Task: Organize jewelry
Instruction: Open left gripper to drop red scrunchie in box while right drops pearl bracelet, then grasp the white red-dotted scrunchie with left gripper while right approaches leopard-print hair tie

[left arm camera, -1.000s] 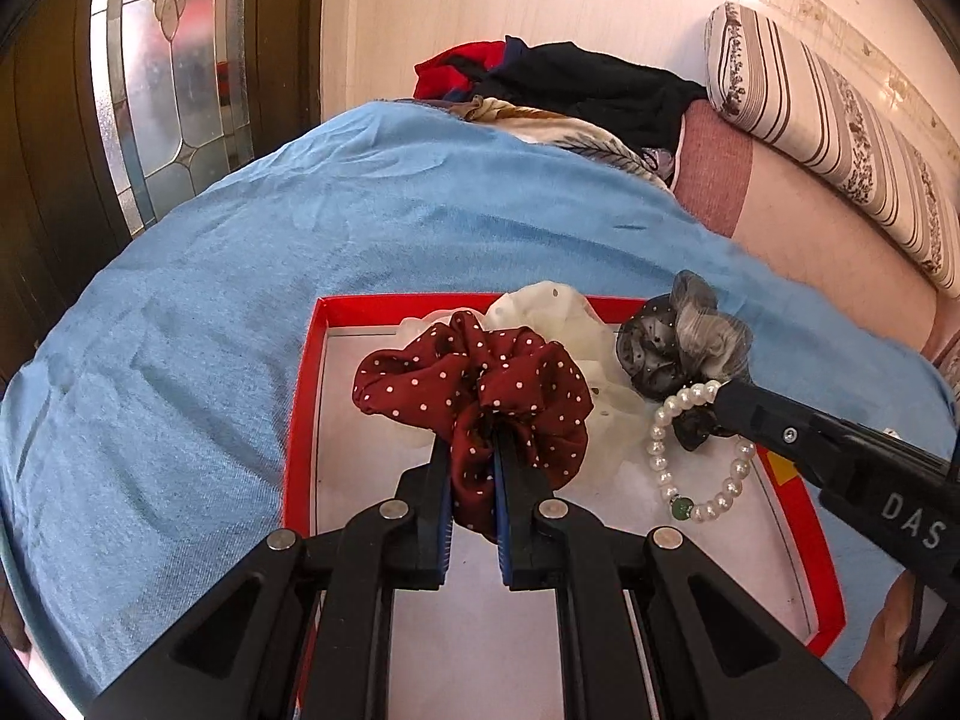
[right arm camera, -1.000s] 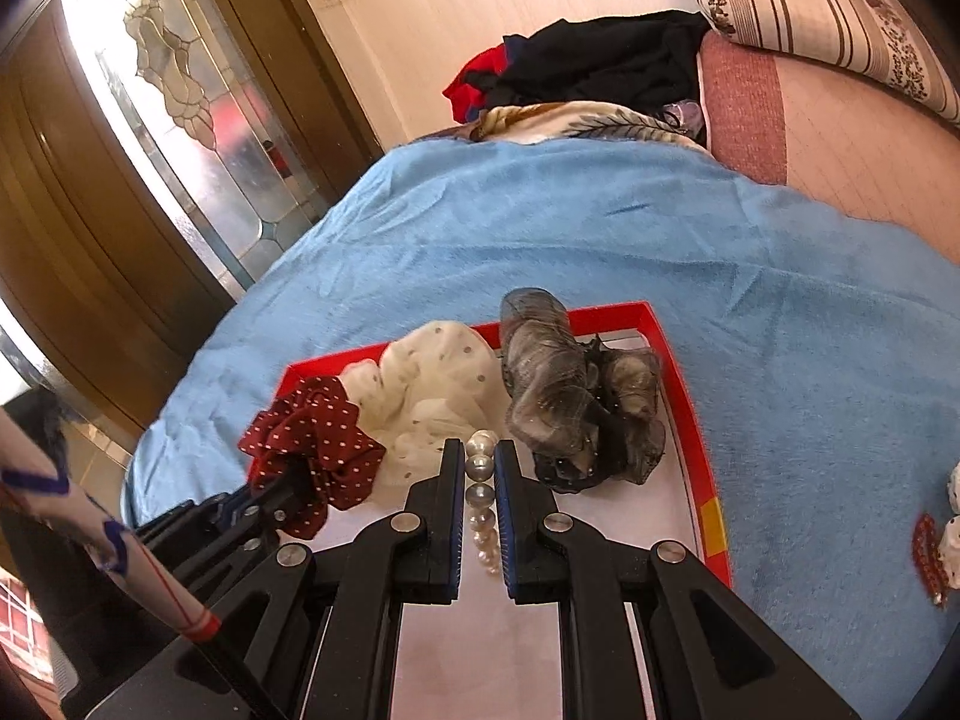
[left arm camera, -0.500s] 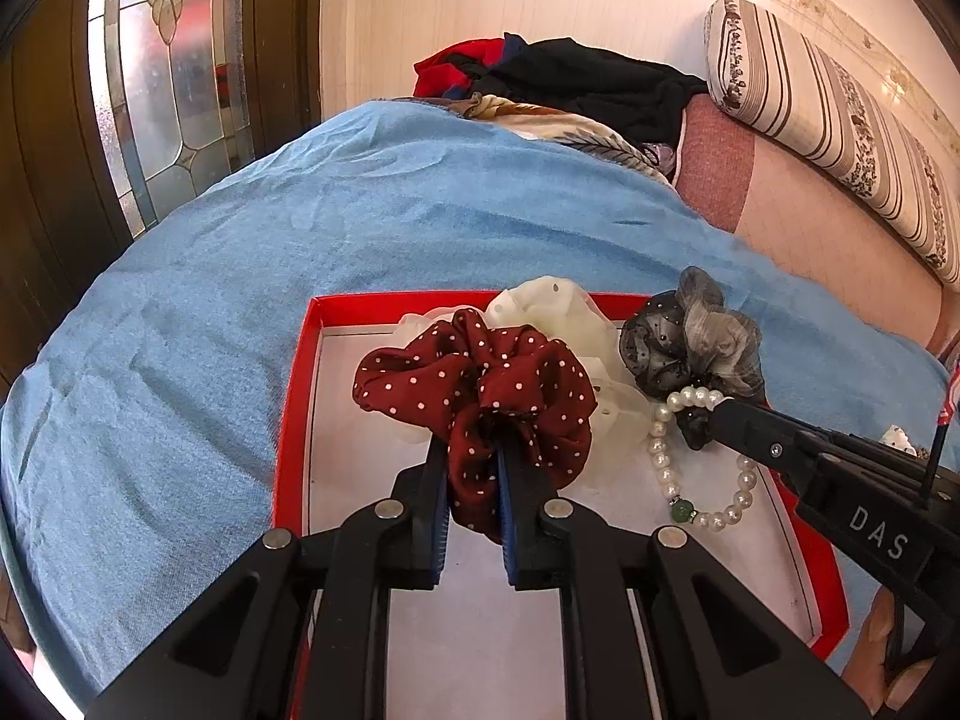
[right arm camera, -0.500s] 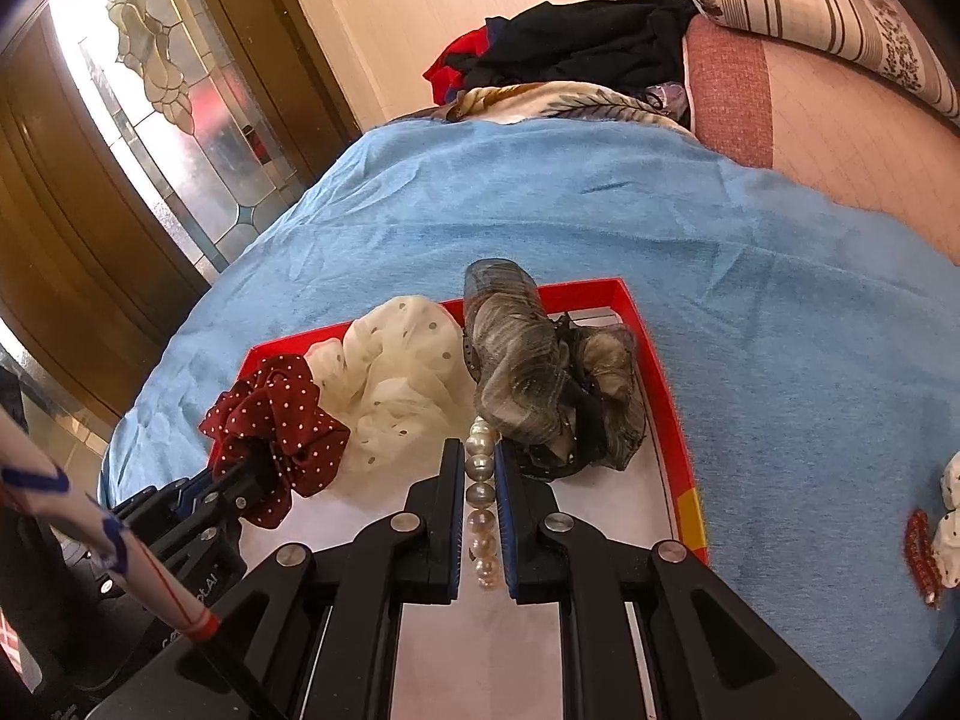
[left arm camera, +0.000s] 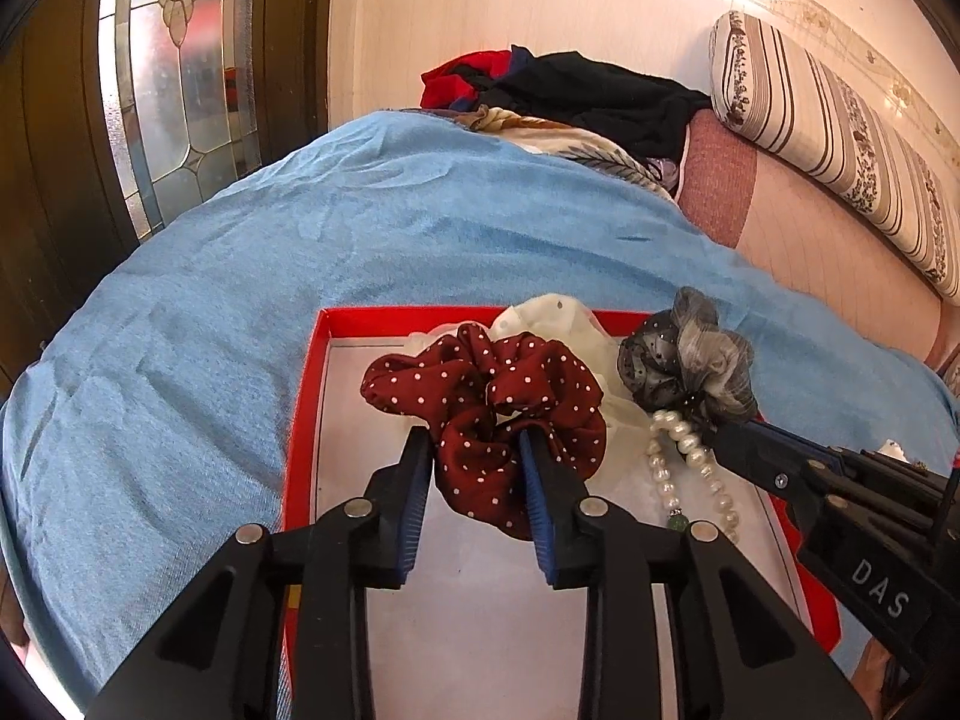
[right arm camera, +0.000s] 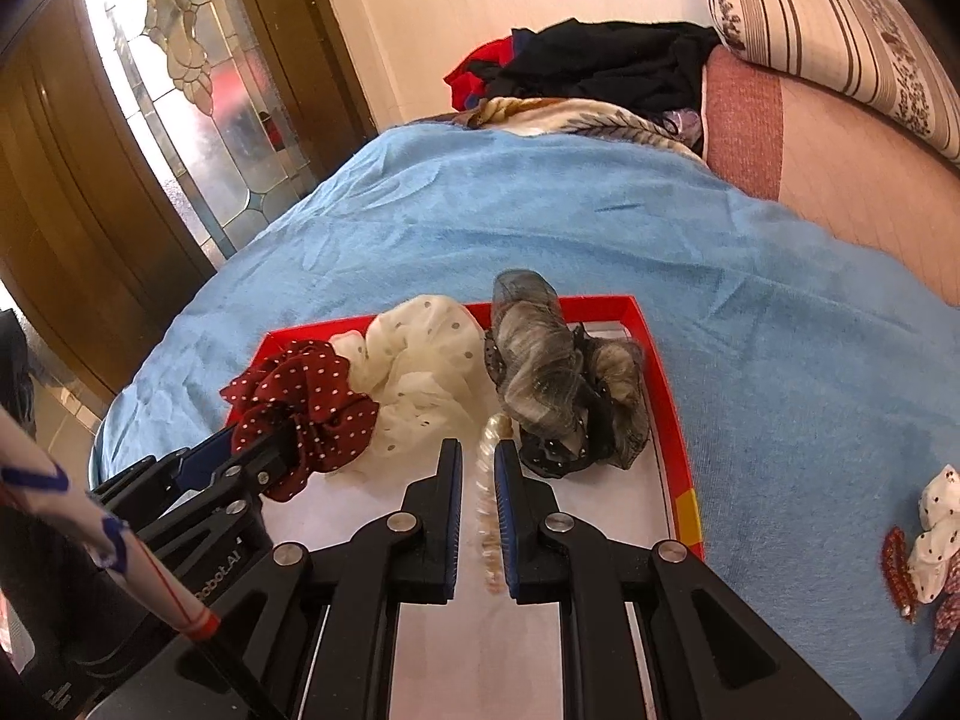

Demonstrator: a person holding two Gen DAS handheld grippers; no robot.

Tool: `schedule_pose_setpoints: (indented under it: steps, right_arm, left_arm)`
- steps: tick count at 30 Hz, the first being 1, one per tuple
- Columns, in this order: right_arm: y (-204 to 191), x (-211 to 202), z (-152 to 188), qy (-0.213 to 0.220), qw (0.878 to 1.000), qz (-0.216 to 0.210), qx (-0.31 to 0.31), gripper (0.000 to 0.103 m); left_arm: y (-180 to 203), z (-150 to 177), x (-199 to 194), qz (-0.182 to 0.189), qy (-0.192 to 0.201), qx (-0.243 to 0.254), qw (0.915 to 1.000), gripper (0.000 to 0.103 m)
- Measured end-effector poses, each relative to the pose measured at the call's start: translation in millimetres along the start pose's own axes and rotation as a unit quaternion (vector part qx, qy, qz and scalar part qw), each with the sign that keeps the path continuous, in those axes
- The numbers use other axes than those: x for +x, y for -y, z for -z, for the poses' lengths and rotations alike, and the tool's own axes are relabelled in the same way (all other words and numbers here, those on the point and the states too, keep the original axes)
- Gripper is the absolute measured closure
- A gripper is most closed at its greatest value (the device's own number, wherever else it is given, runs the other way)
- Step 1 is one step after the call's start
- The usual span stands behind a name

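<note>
Jewelry and hair pieces sit in a red-rimmed tray (left arm camera: 303, 420) on the blue blanket (left arm camera: 198, 312). From my left wrist view, my left gripper (left arm camera: 477, 450) has its jaws opening, with the maroon polka-dot scrunchie (left arm camera: 486, 408) between them; the blue pads stand off the cloth on either side. Behind it lies a cream scrunchie (left arm camera: 558, 315), and to its right a grey chiffon scrunchie (left arm camera: 690, 360). My right gripper (left arm camera: 714, 435) comes in from the right, pinching the pearl bracelet (left arm camera: 678, 468), whose loop hangs down to the tray's white floor with one green bead low on the strand. White letters "DAS" show on that gripper's body. The tray's left rim is close to my left finger; bare white floor lies open in the near half.

From my right wrist view, my right gripper (right arm camera: 477, 462) is nearly closed, clamped on the pearl bracelet (right arm camera: 489, 480), which runs as a blurred strand between the pads. The grey chiffon scrunchie (right arm camera: 558, 384) lies just beyond the tips, the cream scrunchie (right arm camera: 420, 360) left of it, and the maroon polka-dot scrunchie (right arm camera: 300, 402) sits at my left gripper (right arm camera: 282, 438), whose body reads "obot.AI" in part. The tray's right rim (right arm camera: 660, 372) carries a yellow patch. Off the tray, at the right edge, a red beaded piece (right arm camera: 897, 570) and a white spotted fabric piece (right arm camera: 936, 534) lie on the blanket, well apart from it.
</note>
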State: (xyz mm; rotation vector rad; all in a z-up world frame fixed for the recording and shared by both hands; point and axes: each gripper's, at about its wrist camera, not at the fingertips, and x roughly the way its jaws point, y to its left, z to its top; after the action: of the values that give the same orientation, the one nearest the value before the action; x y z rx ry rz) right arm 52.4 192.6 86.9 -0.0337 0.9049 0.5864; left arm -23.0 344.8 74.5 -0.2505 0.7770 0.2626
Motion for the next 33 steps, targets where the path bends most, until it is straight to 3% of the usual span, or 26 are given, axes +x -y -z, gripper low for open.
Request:
schedule_pose_setpoints:
  steps: [10,17,25,33]
  right_arm:
    - [-4,-22,-2,0.016,1.000,0.006,-0.015,0.090]
    - [13,-60,3,0.035,0.999,0.004,-0.003,0.090]
    - [84,-141,46,0.064,0.997,0.039,0.035,0.089]
    - [181,-214,97,0.093,0.985,0.086,0.113,0.089]
  left_arm:
    - [2,-6,-17,0.016,0.041,-0.013,0.9990,0.068]
    - [15,-7,-31,0.034,0.069,-0.010,0.9970,0.064]
    - [50,8,-52,0.073,0.085,0.002,0.9936,0.064]
    - [134,46,-80,0.134,0.072,0.061,0.9866,0.064]
